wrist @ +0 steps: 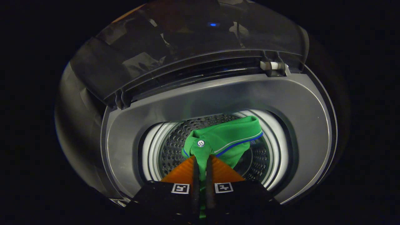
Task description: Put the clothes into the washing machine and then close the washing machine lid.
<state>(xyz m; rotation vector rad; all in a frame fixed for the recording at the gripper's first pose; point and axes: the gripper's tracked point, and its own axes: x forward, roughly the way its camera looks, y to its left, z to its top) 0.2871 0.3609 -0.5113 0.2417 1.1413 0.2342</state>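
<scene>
A green polo shirt (228, 137) with a white button and a blue-and-white trimmed collar hangs from my gripper (202, 157), whose orange fingers (225, 172) are shut on a fold of it. The shirt dangles over the round mouth of the washing machine, above the perforated steel drum (175, 147). The machine's grey top rim (218, 97) surrounds the opening. The dark see-through lid (187, 47) stands raised beyond the opening, hinged at the back.
A white latch piece (271, 65) sits at the lid's hinge on the right. A small blue light (213, 24) reflects in the lid. Around the machine everything is dark.
</scene>
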